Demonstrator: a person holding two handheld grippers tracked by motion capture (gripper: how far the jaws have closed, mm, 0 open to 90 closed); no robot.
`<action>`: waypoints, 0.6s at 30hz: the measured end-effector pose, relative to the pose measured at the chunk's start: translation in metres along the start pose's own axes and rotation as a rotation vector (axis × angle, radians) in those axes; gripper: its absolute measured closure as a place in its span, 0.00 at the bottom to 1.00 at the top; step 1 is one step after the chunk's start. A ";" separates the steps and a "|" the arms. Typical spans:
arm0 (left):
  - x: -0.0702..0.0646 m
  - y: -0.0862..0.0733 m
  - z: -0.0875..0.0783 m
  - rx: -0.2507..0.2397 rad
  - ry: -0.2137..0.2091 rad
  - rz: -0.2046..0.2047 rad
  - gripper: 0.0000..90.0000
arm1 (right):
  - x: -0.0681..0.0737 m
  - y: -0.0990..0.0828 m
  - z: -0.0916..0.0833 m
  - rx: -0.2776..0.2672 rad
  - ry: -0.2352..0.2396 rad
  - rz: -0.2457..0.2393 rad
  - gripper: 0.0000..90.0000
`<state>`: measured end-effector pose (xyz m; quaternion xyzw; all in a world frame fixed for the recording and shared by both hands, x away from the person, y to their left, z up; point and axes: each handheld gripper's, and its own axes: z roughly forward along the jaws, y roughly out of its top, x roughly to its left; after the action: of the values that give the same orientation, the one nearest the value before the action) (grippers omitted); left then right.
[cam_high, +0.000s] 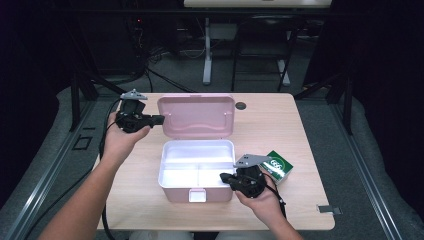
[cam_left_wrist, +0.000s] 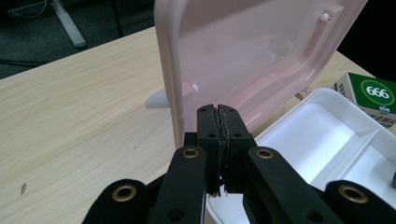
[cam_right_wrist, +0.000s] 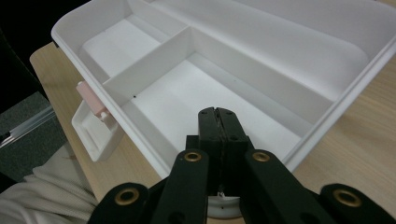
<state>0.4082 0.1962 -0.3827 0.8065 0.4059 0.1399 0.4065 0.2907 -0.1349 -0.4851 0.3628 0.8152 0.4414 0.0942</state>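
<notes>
A pink lunch box stands open in the middle of the table, its lid (cam_high: 196, 116) tilted up at the back. Its white divided tray (cam_high: 162, 170) holds nothing. My left gripper (cam_high: 161, 119) is shut and points at the lid's left edge. In the left gripper view the closed tips (cam_left_wrist: 218, 112) sit just in front of the lid (cam_left_wrist: 243, 51), beside its rim, with the tray (cam_left_wrist: 327, 135) to the right. My right gripper (cam_high: 223, 176) is shut at the tray's front right corner. Its tips (cam_right_wrist: 217, 114) hover over a tray compartment (cam_right_wrist: 187, 98) with nothing between them.
A small green carton marked 666 (cam_high: 277, 166) lies right of the box, behind my right hand, and also appears in the left gripper view (cam_left_wrist: 373, 93). The box's front latch (cam_right_wrist: 93, 126) hangs open. The table has a cable hole (cam_high: 241, 105) at the back.
</notes>
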 end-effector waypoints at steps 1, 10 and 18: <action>0.001 -0.002 0.002 0.004 -0.002 -0.006 0.98 | 0.000 0.000 0.000 -0.002 0.000 -0.002 1.00; 0.009 -0.010 0.009 0.021 0.008 -0.037 0.91 | 0.002 0.000 0.000 0.002 -0.016 -0.010 1.00; 0.015 -0.017 0.013 0.052 0.010 -0.052 0.81 | 0.002 0.000 0.000 0.003 -0.020 -0.013 1.00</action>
<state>0.4155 0.2067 -0.4054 0.8052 0.4323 0.1229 0.3868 0.2893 -0.1338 -0.4850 0.3620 0.8173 0.4360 0.1049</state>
